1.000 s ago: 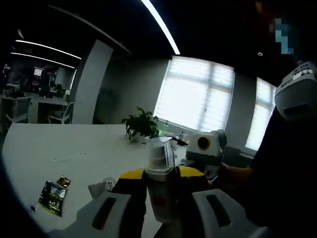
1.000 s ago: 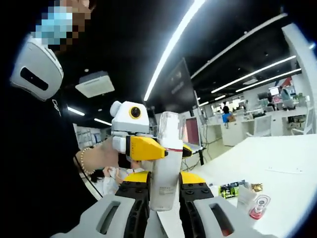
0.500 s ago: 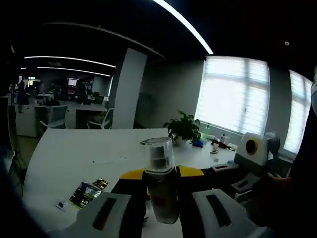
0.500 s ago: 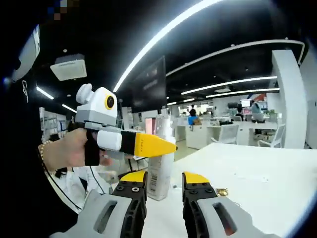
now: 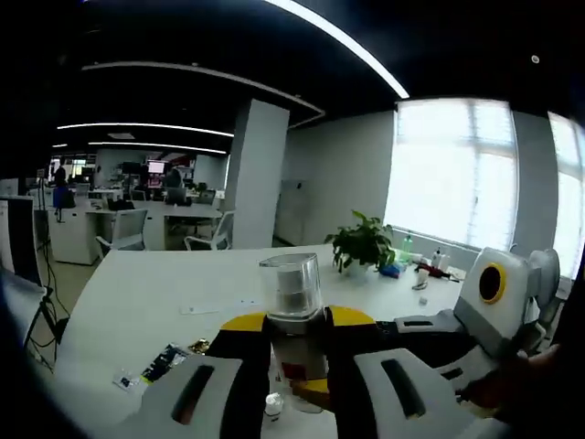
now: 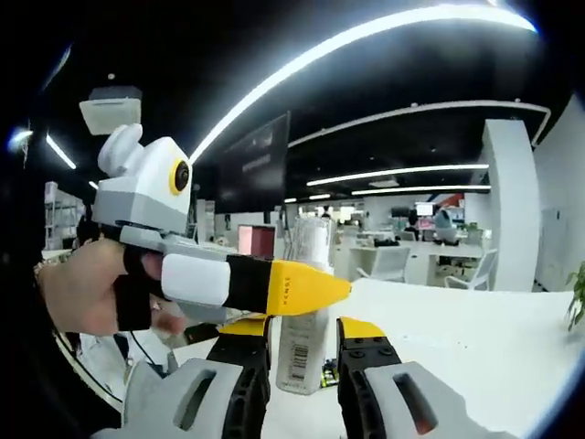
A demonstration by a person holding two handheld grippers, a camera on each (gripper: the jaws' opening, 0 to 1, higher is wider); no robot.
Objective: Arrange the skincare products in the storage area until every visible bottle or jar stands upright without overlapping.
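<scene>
A white bottle with a clear cap (image 5: 291, 291) stands upright between the yellow-tipped jaws of my left gripper (image 5: 294, 326), which is shut on it above the white table (image 5: 137, 293). In the right gripper view the same bottle (image 6: 299, 352) shows a barcode label. There the left gripper (image 6: 306, 291), held by a hand, clamps it from the left. My right gripper (image 6: 303, 337) is open, its jaws on either side of the bottle's lower part without pressing it. That right gripper (image 5: 430, 331) reaches in from the right in the left gripper view.
A small dark packet (image 5: 163, 364) and a tiny white-capped item (image 5: 272, 403) lie on the table below the held bottle. A potted plant (image 5: 364, 247) and several small bottles (image 5: 422, 267) stand at the table's far side. Office desks and chairs lie beyond.
The right gripper's jaws have come off the bottle and now stand apart. The left gripper keeps its hold. Both views have swung round as the hands moved.
</scene>
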